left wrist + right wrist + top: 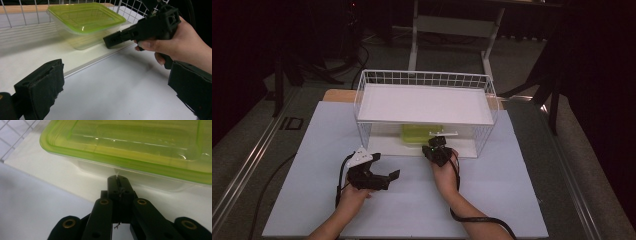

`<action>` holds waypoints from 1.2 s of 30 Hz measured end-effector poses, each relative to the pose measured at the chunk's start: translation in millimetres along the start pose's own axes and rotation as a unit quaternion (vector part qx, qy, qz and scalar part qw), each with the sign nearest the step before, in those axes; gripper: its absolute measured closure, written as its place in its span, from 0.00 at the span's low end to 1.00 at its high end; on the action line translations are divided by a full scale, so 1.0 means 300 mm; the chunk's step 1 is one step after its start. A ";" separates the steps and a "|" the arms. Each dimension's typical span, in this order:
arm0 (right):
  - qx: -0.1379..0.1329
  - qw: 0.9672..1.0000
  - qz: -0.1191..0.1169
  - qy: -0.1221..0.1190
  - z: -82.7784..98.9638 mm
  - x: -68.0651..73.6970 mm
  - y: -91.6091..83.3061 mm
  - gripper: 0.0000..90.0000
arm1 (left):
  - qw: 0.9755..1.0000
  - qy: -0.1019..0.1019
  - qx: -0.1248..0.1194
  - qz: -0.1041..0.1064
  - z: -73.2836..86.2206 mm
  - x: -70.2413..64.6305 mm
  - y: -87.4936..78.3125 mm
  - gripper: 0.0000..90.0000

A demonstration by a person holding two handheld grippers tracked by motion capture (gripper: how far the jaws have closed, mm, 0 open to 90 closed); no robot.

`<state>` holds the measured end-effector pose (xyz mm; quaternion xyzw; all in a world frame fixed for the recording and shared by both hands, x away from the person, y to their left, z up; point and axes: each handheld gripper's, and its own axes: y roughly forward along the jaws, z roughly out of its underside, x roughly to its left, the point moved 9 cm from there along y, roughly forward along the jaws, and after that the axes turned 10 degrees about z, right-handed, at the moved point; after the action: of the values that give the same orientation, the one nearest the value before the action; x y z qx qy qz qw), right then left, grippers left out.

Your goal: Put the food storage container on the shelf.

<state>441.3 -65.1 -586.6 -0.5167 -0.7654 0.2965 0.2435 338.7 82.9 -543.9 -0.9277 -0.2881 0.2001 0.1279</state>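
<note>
Container (421,134) with a green lid sits on the lower shelf of the white wire rack (425,79), under the rack's upper white board, at about twelve o'clock on the counter (492,200). The right tongs (438,148) point straight at it from the six o'clock side: in the right gripper view their jaws are pressed together, tips right at the clear wall of the tub just below the lid's rim, and whether they touch it I cannot tell; nothing is clamped between them. The left tongs (388,178) rest lower on the counter at about eight o'clock from the container, jaws spread wide apart and empty, aimed toward two o'clock. The container's long axis runs from nine to three o'clock, parallel to the shelf's front edge, so its long side faces the right tongs. The right hand (172,45) is clearly the nearer one. Any pull or push of the tub would likely come along the twelve-to-six line, out over the shelf's front lip, which may catch the tub's base.
</note>
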 end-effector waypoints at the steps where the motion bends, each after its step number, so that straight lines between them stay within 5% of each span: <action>1: 0.001 1.000 0.000 0.001 -0.005 -0.001 0.004 1.00 | 1.000 0.000 0.001 0.000 0.001 0.001 0.000 0.01; 7: 0.006 1.000 0.009 0.023 -0.028 -0.002 0.019 1.00 | 1.000 0.012 0.005 -0.010 0.006 0.005 -0.001 0.01; 21: -0.009 1.000 0.005 0.009 -0.047 -0.004 0.036 0.99 | 1.000 0.006 0.000 -0.006 0.003 0.004 -0.006 0.01; 25: -0.007 1.000 -0.020 0.018 -0.024 0.017 -0.003 0.96 | 0.999 0.030 -0.008 -0.009 -0.006 0.000 -0.011 0.01; 29: -0.018 0.999 -0.028 0.003 -0.006 0.032 -0.039 0.89 | 0.998 0.063 -0.011 -0.006 -0.015 -0.010 -0.011 0.01; 34: -0.030 0.999 -0.034 -0.010 0.012 0.034 -0.086 0.74 | 0.998 0.059 -0.009 0.002 -0.014 -0.014 -0.007 0.01; 36: -0.039 0.998 -0.044 -0.014 0.015 0.039 -0.111 0.61 | 0.999 0.050 -0.011 0.007 -0.013 -0.014 -0.004 0.01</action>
<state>412.5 -64.9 -565.4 -0.4877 -0.8015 0.2631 0.2250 336.7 80.9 -538.7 -0.9397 -0.2773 0.1514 0.1309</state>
